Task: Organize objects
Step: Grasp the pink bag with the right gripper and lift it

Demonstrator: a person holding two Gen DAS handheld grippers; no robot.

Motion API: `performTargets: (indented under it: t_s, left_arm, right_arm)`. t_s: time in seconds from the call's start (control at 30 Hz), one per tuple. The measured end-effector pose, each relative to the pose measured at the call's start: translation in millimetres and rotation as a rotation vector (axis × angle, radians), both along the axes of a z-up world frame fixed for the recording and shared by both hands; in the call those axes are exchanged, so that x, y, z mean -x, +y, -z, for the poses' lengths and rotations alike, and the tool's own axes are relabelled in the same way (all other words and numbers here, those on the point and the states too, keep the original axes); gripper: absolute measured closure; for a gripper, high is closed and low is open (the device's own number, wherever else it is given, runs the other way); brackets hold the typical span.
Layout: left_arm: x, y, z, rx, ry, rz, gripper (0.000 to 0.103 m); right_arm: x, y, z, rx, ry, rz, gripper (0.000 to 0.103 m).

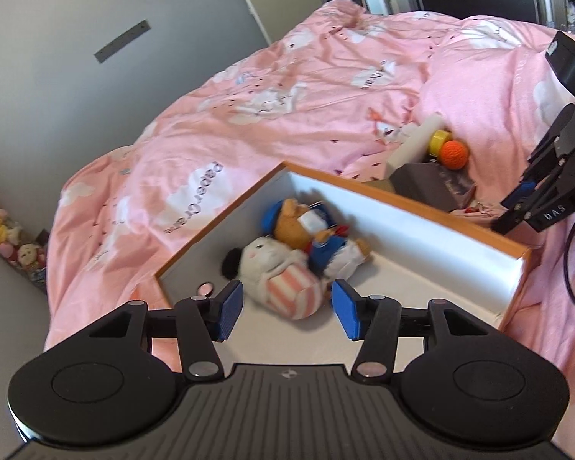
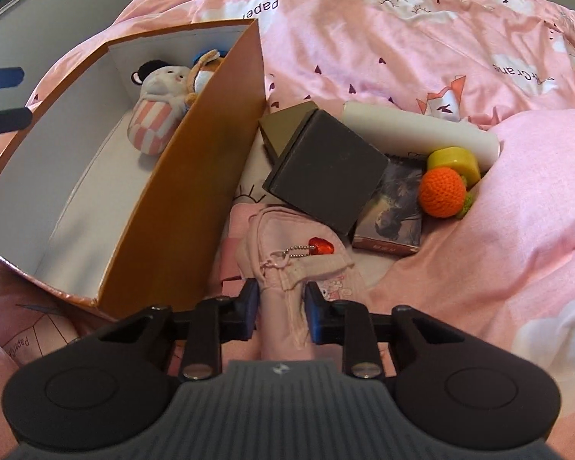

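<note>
Only in the right wrist view is the pink pouch (image 2: 283,268) seen, at lower centre beside the box (image 2: 180,211), clamped by the right gripper (image 2: 281,312). The left gripper (image 1: 287,308) is held released above a striped plush toy (image 1: 283,280) inside the box.

Home bedroom: pink printed duvet (image 1: 287,88) covers the bed, grey door (image 1: 96,38) at ten o'clock, plush toys (image 1: 4,230) at nine.

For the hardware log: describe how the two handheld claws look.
Both match: black bodies with a ribbed grey front plate, two round black discs, silver rivets on the linkage arms, and blue ribbed pads. The left claw and right claw look identical up close. Seen from the left camera, the right one carries white "DAS" lettering, a black cable, and a green light.
</note>
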State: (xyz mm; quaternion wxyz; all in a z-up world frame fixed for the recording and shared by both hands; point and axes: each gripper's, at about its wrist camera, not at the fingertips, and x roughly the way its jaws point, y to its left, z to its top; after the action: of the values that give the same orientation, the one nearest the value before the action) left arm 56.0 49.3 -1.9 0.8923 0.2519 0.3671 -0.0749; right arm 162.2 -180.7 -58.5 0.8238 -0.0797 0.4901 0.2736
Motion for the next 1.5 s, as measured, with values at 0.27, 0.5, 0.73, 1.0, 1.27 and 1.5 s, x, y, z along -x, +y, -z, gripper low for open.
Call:
performTargets:
  t_s: [0.27, 0.5, 0.73, 1.0, 1.27, 1.5]
  left_arm:
    - [-34, -42, 1, 0.083, 0.082, 0.088, 0.042]
    - [-78, -83, 10, 0.193, 0.196, 0.132, 0.042]
    - [-106, -136, 38, 0.148, 0.403, 0.23, 0.047]
    - [-101, -185, 108, -0.139, 0.55, 0.372, 0.046]
    - [-94, -205, 147, -0.309, 0.643, 0.413, 0.034]
    - [-95, -217, 177, -0.497, 0.66, 0.371, 0.033]
  right_arm:
    - [-6, -41, -30, -0.133, -0.001, 0.116, 0.085]
    - [-24, -79, -42, -0.194, -0.042, 0.284, 0.085]
    - [-41, -105, -22, -0.238, 0.017, 0.399, 0.085]
    - [-39, -129, -11, -0.313, 0.042, 0.442, 0.085]
    - [-34, -143, -9, -0.363, 0.039, 0.476, 0.084]
    - [-31, -143, -9, -0.366, 0.028, 0.464, 0.083]
